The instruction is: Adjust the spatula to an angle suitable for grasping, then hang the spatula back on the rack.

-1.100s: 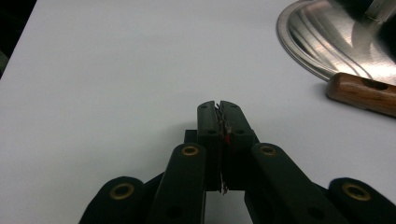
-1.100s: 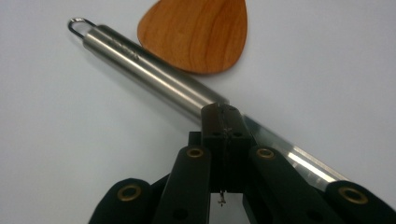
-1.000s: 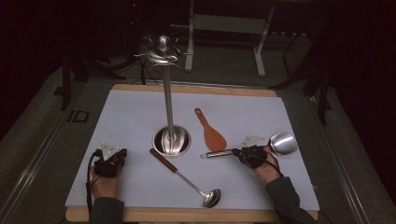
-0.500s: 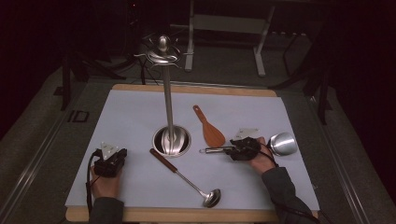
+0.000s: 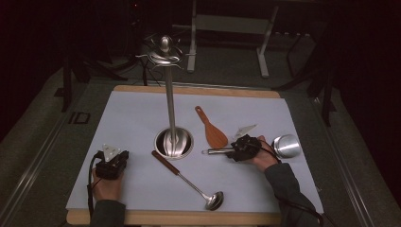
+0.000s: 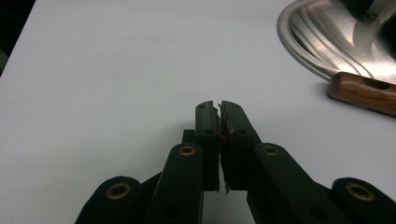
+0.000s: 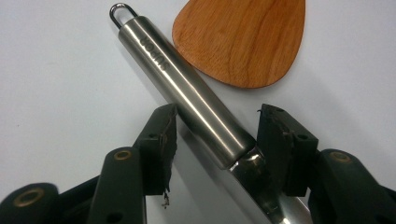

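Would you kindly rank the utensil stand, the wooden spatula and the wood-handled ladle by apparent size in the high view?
1. Utensil stand, clearly the largest.
2. Wood-handled ladle.
3. Wooden spatula, the smallest, though it lies farther from the camera.

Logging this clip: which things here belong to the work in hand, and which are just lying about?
In the job: steel-handled ladle, between the open right hand-held gripper; utensil stand.
Lying about: wooden spatula, wood-handled ladle, shut left hand-held gripper.

On the table (image 5: 132, 118), the stand (image 5: 173, 142) sits mid-table. Right of it lies the wooden spatula (image 5: 211, 130), and just before that the steel-handled utensil (image 5: 283, 145), pointing left. The ladle (image 5: 189, 181) lies before the stand, running right toward the near edge.
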A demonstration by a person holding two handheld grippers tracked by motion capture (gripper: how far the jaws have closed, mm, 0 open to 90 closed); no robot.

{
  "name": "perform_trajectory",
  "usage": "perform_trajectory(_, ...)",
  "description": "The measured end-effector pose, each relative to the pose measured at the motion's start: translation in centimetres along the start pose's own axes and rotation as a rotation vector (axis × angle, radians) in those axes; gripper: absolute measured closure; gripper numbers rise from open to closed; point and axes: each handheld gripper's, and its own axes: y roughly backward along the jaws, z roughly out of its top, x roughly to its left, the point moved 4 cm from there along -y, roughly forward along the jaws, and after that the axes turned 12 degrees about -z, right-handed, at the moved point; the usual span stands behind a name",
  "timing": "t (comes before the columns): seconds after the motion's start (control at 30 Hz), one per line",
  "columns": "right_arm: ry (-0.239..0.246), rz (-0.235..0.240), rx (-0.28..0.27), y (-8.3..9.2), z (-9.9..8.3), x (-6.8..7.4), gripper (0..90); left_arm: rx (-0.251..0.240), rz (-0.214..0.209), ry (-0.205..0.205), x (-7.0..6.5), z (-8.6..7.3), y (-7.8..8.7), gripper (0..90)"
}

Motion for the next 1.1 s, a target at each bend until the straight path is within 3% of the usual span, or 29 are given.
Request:
perform_trajectory(0.17,0.002,0.001,0.017,0.1,0.2,0.0,50.2,0.000,0.000,0.001,0.0,0.0,0.0,86.0)
perform_trajectory(0.37,-0.064,0.022,0.021,0.6,0.1,0.1,57.1,-0.002,0.000,0.001,0.0,0.0,0.0,85.6)
perform_trajectory(0.5,-0.075,0.014,0.014,1.0,-0.1,0.3,59.5,0.001,0.001,-0.003,0.0,0.0,0.0,85.5)
perform_trajectory(0.63,-0.036,-0.007,0.007,1.1,-0.4,0.6,58.0,0.000,0.002,-0.005,0.0,0.0,0.0,85.2)
perform_trajectory(0.7,0.011,-0.034,0.022,0.9,-0.5,0.8,53.6,-0.001,0.003,-0.005,0.0,0.0,0.0,85.0)
perform_trajectory(0.8,0.032,-0.049,0.042,1.0,-0.4,1.0,54.8,0.000,0.003,-0.004,0.0,0.0,0.0,85.0)
perform_trajectory(0.87,0.038,-0.055,0.054,1.1,-0.2,1.1,57.1,-0.001,0.004,-0.006,0.0,0.0,0.0,84.9)
perform_trajectory(1.0,-0.007,-0.028,0.070,1.5,-0.2,1.3,61.0,-0.001,0.005,-0.009,-0.1,0.0,0.0,84.7)
perform_trajectory(1.1,-0.003,-0.027,0.061,1.5,-0.3,1.3,60.6,0.001,0.006,-0.012,-0.1,0.0,0.0,84.8)
